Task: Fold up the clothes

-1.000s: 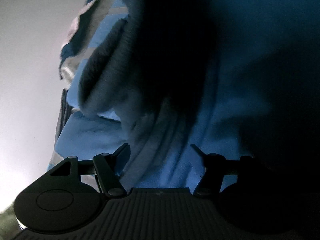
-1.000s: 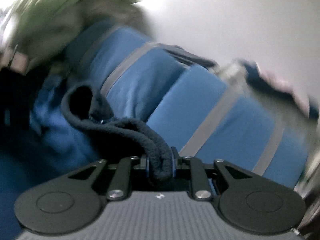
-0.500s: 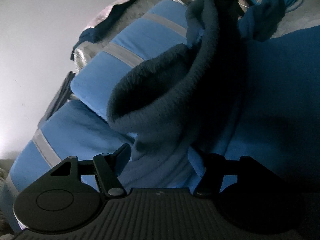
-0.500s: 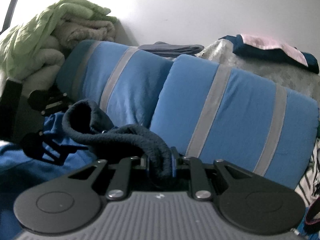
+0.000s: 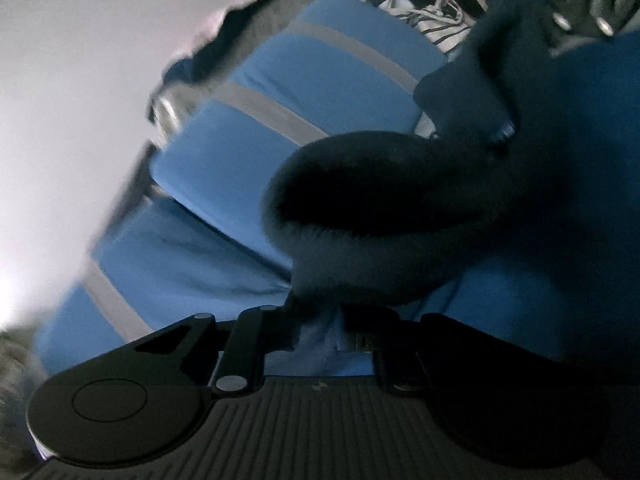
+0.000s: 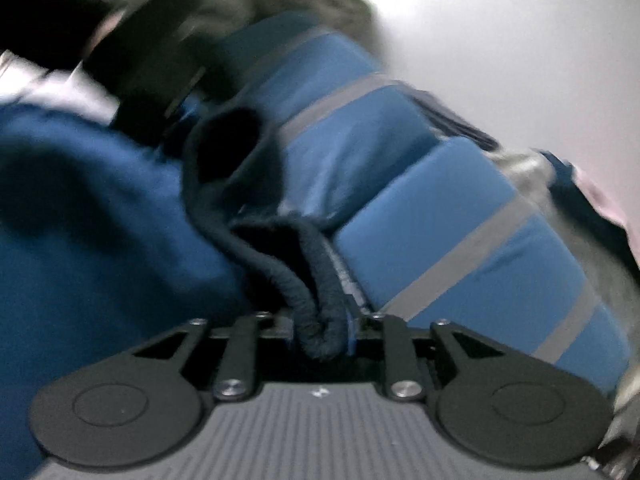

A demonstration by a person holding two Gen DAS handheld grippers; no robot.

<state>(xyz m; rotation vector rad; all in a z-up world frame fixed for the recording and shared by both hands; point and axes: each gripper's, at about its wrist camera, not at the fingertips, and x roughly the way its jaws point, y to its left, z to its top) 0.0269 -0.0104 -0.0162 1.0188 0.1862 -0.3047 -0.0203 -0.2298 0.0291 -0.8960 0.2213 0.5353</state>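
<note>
Carefully, with the left gripper just closed on the dark navy fleece garment above the blue grey-striped cushions, let the right gripper, whose jaws have just been opening around the hem, release only once the left holds.

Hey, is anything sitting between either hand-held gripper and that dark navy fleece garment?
Nothing visible. The dark navy fleece garment already sits between the fingers of the right hand-held gripper, whose jaws have just been opening. The left hand-held gripper has just been closing, with fabric of the same garment between its fingers.
</note>
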